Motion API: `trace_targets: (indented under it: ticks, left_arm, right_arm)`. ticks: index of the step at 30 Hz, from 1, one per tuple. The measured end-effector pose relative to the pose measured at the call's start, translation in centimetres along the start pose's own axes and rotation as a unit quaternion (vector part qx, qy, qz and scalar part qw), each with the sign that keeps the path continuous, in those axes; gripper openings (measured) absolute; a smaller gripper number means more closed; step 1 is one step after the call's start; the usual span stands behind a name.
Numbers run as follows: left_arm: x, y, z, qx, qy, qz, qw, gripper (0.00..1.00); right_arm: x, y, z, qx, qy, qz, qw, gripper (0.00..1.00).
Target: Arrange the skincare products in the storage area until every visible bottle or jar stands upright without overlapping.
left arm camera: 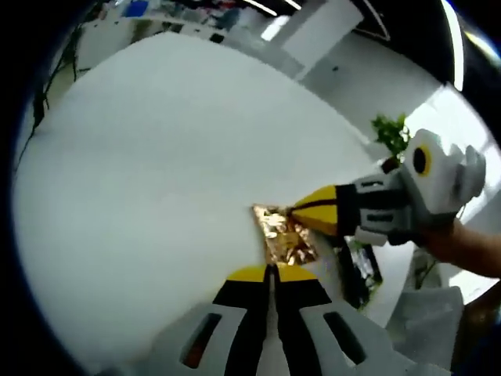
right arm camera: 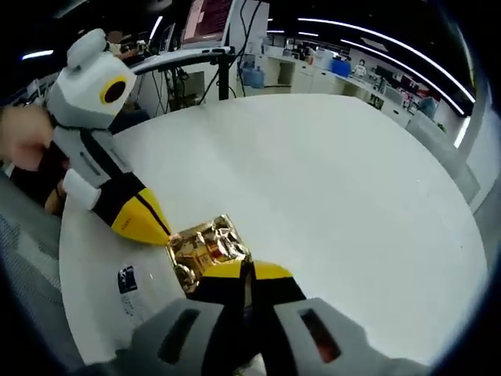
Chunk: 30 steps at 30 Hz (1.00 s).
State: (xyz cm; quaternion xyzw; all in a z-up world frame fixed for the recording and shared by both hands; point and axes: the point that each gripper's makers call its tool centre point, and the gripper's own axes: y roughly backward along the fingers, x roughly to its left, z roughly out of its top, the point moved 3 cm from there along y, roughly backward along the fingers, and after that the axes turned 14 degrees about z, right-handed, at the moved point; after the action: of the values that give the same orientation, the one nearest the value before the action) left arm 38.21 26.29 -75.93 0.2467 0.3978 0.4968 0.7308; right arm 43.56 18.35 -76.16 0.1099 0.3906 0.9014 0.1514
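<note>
A crinkled gold foil packet (left arm camera: 286,239) (right arm camera: 207,247) is held just above the white table between both grippers. In the left gripper view, my left gripper (left arm camera: 271,272) has its yellow-tipped jaws pressed together on the packet's near edge. My right gripper (left arm camera: 296,211) comes in from the right and pinches the packet's far corner. In the right gripper view, my right gripper (right arm camera: 247,270) is shut on the near edge of the foil, and the left gripper (right arm camera: 167,235) meets the packet's left corner with its jaws together. No bottle or jar can be made out.
The round white table (left arm camera: 156,172) (right arm camera: 337,196) spreads wide and bare beyond the packet. A dark printed label (left arm camera: 362,268) (right arm camera: 127,280) lies near the table's edge. A green plant (left arm camera: 391,133) and office desks (right arm camera: 313,63) stand past the table. A person's hand (left arm camera: 462,243) holds the right gripper.
</note>
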Motion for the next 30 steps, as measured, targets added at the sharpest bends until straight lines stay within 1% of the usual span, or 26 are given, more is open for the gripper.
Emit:
trace_targets:
  ticks: [2, 3, 4, 5, 7, 9, 12, 16, 19, 21, 23, 24, 26, 30]
  left_arm:
    - [0.0, 0.0, 0.1, 0.001, -0.014, 0.005, 0.9999, 0.0]
    - [-0.2, 0.0, 0.4, -0.006, -0.046, 0.011, 0.9989, 0.0]
    - [-0.4, 0.0, 0.7, -0.014, -0.068, 0.012, 0.9975, 0.0]
    - [-0.6, -0.1, 0.9, -0.017, -0.08, 0.014, 0.9966, 0.01]
    - [-0.8, -0.2, 1.1, -0.016, -0.098, 0.019, 0.9948, 0.04]
    - [-0.8, -0.3, 1.5, -0.022, -0.118, 0.027, 0.9924, 0.05]
    - [-0.8, -0.4, 2.0, -0.029, -0.129, 0.037, 0.9905, 0.06]
    - [-0.8, -0.5, 2.4, -0.035, -0.142, 0.037, 0.9885, 0.1]
    - [-1.3, -0.9, 2.7, -0.045, -0.176, 0.028, 0.983, 0.15]
    - [-1.9, -1.3, 2.8, -0.048, -0.206, 0.022, 0.9771, 0.17]
    - [-2.2, -1.7, 2.8, -0.047, -0.228, 0.023, 0.9723, 0.17]
    - [-2.4, -1.9, 2.8, -0.047, -0.245, 0.025, 0.9681, 0.18]
    - [-2.7, -2.2, 2.6, -0.047, -0.264, 0.027, 0.9629, 0.18]
    - [-2.8, -2.5, 2.2, -0.041, -0.305, 0.037, 0.9508, 0.18]
  right_arm:
    - [0.0, 0.0, 0.0, 0.0, 0.002, 0.002, 1.0, 0.02]
    - [0.0, 0.0, 0.0, 0.001, 0.003, 0.002, 1.0, 0.02]
    - [0.0, 0.0, 0.0, 0.001, 0.005, 0.003, 1.0, 0.02]
    - [0.0, 0.0, 0.0, 0.002, 0.005, 0.003, 1.0, 0.02]
    - [-0.1, 0.0, 0.1, 0.004, 0.01, 0.004, 0.9999, 0.02]
    - [-0.2, 0.0, 0.1, 0.005, 0.013, 0.006, 0.9999, 0.02]
    - [-0.2, 0.0, 0.1, 0.005, 0.017, 0.01, 0.9998, 0.02]
    - [-0.2, -0.1, 0.1, 0.004, 0.019, 0.017, 0.9997, 0.01]
    - [-0.3, -0.1, 0.1, 0.004, 0.017, 0.02, 0.9996, 0.01]
    - [-0.3, -0.1, 0.2, 0.004, 0.017, 0.02, 0.9996, 0.01]
    - [-0.3, -0.1, 0.2, 0.005, 0.015, 0.019, 0.9997, 0.01]
    - [-0.2, -0.1, 0.2, 0.006, 0.014, 0.017, 0.9997, 0.01]
    - [-0.2, -0.1, 0.2, 0.007, 0.011, 0.013, 0.9998, 0.01]
    - [-0.1, -0.1, 0.0, 0.006, -0.006, 0.003, 1.0, 0.02]
